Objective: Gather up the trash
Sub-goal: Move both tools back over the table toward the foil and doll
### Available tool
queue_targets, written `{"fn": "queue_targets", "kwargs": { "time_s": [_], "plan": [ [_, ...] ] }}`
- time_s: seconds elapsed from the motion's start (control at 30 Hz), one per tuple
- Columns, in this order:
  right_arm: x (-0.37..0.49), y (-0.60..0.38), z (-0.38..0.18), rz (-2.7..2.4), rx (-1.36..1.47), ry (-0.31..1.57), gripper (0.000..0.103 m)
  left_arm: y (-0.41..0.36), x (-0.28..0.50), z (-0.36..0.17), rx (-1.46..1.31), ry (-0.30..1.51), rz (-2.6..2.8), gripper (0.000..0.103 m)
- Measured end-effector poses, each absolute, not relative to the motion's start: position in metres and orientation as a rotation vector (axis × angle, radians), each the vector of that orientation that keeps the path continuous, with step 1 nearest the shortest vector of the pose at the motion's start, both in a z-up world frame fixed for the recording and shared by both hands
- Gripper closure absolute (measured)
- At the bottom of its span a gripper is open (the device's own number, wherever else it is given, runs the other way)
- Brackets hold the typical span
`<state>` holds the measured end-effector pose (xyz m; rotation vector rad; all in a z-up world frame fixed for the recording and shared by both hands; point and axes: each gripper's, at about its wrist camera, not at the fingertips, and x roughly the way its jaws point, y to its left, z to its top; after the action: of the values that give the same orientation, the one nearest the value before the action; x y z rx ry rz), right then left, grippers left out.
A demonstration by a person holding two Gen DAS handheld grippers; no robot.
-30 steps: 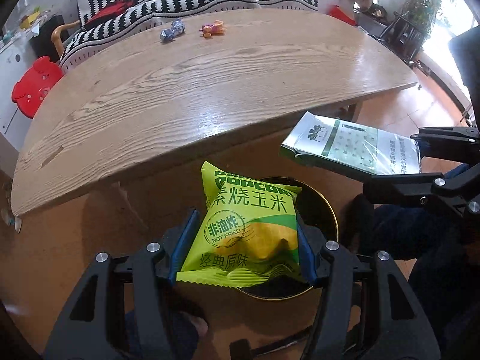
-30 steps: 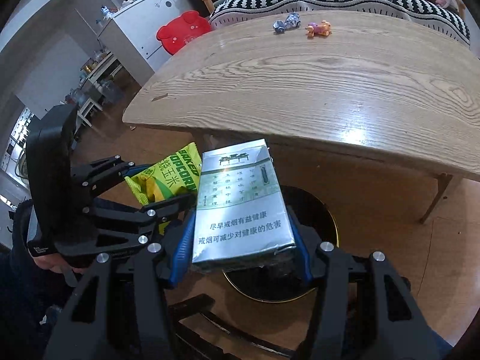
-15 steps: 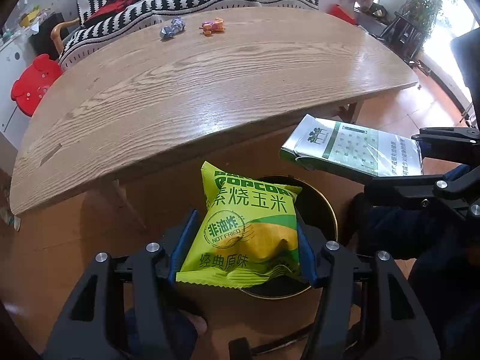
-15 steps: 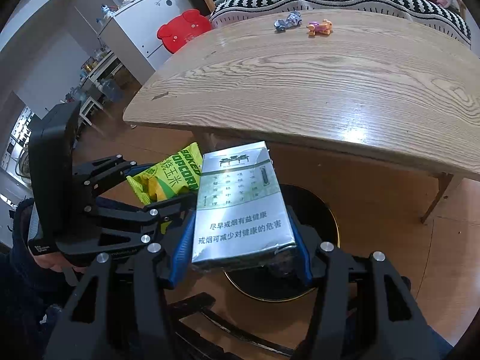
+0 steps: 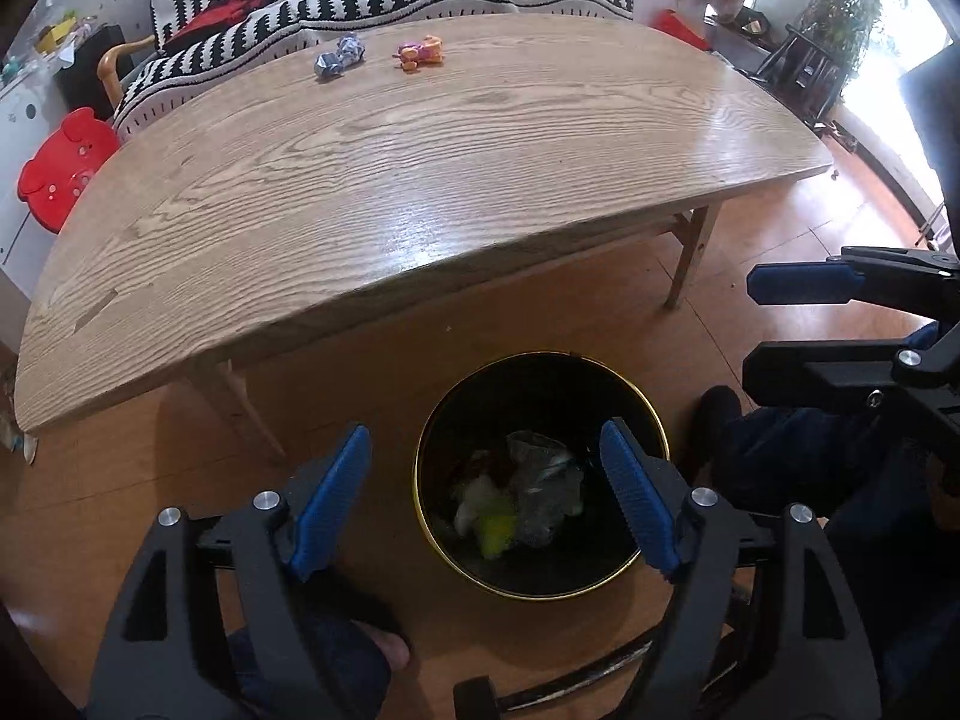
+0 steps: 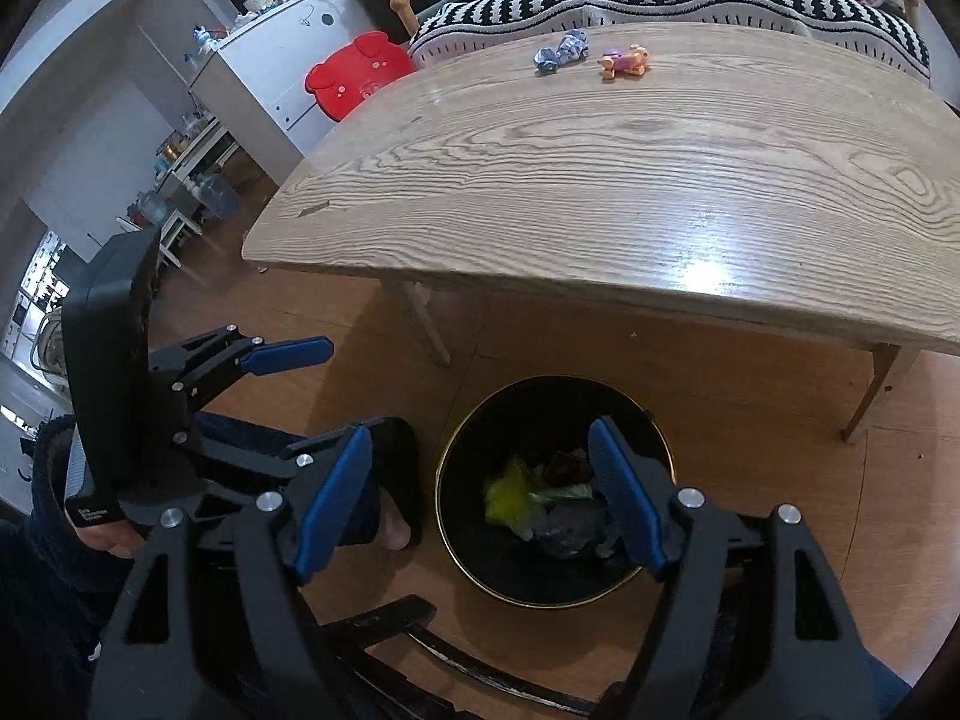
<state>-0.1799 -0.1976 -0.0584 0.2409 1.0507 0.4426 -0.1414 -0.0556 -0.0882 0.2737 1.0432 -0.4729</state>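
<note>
Trash (image 5: 516, 498), crinkly and soft, now down in round black gold-rimmed bin (image 5: 543, 355). Left gripper (image 5: 486, 501), right gripper (image 6: 480, 501): just opened wide, nothing between, snack bag and box gone.

left gripper (image 5: 485, 501), right gripper (image 6: 480, 501): jaws just opened wide, empty, both angled downward.

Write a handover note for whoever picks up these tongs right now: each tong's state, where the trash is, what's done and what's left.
Left tongs: open, nothing between the pads, jaws just opened, above the bin.
Right tongs: open and empty too, jaws just opened, above the same bin.
Trash bin: black with a gold rim, on the floor in front of the wooden table.
Done: the yellow-green popcorn bag lies in the bin among other wrappers.
Left: two small crumpled items at the table's far edge, a blue-white one and an orange-pink one; whether they are trash I cannot tell.
</note>
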Motion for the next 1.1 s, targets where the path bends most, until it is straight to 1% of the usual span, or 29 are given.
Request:
{"fn": "queue_targets", "kwargs": {
  "time_s": [0.37, 0.5, 0.57, 0.67, 0.7, 0.77, 0.83, 0.93, 1.1],
  "plan": [
    [-0.179, -0.197, -0.056, 0.443, 0.237, 1.049, 0.029, -0.055, -0.143, -0.087, 0.273, 1.041, -0.467, 0.026],
    [-0.173, -0.2, -0.051, 0.434, 0.238, 1.038, 0.028, -0.05, -0.136, -0.078, 0.24, 1.029, -0.459, 0.026],
    [-0.164, -0.201, -0.044, 0.421, 0.23, 1.024, 0.026, -0.045, -0.129, -0.069, 0.204, 1.01, -0.449, 0.019],
    [-0.146, -0.203, -0.03, 0.397, 0.207, 0.996, 0.026, -0.04, -0.112, -0.052, 0.179, 0.982, -0.437, 0.018],
    [-0.135, -0.205, -0.022, 0.38, 0.197, 0.979, 0.025, -0.039, -0.104, -0.045, 0.18, 0.967, -0.427, 0.018],
    [-0.112, -0.209, -0.009, 0.34, 0.186, 0.949, 0.024, -0.036, -0.083, -0.03, 0.183, 0.917, -0.394, 0.012],
    [-0.087, -0.212, 0.0, 0.303, 0.182, 0.934, 0.023, -0.036, -0.056, -0.018, 0.201, 0.872, -0.348, 0.012],
    [-0.036, -0.217, 0.01, 0.239, 0.159, 0.913, 0.022, -0.038, -0.004, -0.009, 0.195, 0.851, -0.306, 0.011],
    [0.063, -0.232, 0.005, 0.156, 0.174, 0.912, 0.022, -0.048, 0.101, -0.019, 0.128, 0.872, -0.258, 0.011]
  ]
}}
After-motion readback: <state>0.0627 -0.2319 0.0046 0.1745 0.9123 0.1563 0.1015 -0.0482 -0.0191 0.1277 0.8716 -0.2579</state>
